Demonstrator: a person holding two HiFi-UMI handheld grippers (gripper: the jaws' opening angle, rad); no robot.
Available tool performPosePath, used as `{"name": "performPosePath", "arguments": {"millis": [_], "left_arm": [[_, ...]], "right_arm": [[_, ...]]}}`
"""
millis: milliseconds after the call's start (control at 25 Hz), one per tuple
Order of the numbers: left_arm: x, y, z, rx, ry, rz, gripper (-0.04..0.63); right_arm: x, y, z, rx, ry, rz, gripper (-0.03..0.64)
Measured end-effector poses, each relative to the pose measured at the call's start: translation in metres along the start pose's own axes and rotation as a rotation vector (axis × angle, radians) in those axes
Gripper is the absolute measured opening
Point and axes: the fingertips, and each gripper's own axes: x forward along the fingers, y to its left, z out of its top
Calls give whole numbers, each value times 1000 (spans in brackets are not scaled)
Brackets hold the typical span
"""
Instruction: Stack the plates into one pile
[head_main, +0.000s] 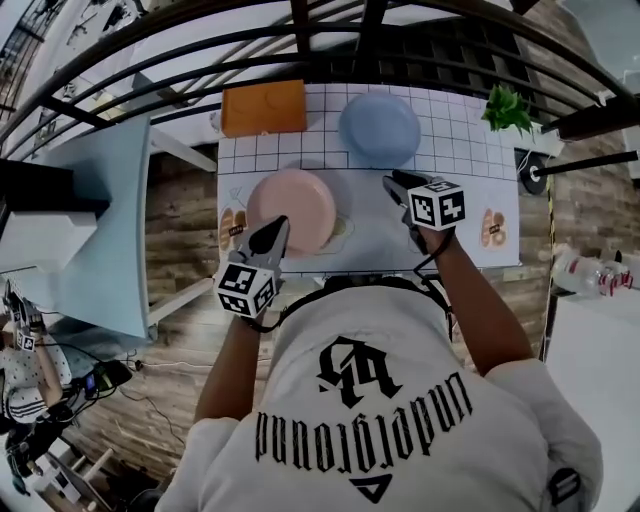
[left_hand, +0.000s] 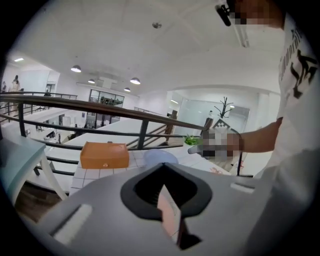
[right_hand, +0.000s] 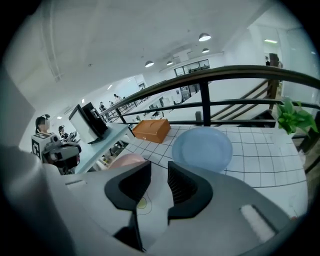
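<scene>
Pink plate (head_main: 292, 205) in left gripper (head_main: 277, 230)

In the head view the left gripper (head_main: 276, 230) covers the near rim of the pink plate (head_main: 292, 208). In the left gripper view only a pink sliver of that plate shows between the jaws, and the gripper's body hides the near half of the blue plate (left_hand: 161, 157). The orange prints (head_main: 232, 229) on the table mat (head_main: 380, 240) are too small to make out.
</scene>
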Motion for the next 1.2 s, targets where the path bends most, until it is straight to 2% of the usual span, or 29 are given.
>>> {"name": "performPosePath", "arguments": {"millis": [160, 440, 800, 1200], "left_arm": [[21, -26, 16, 65, -11, -2, 49], [59, -75, 38, 73, -35, 11, 49], [105, -153, 52, 86, -55, 39, 49], [119, -199, 61, 126, -70, 87, 49]], "right_arm": [[-32, -38, 6, 46, -54, -31, 100], [-82, -92, -2, 9, -77, -61, 100], [-142, -145, -19, -30, -90, -21, 100], [-171, -174, -38, -61, -89, 31, 100]]}}
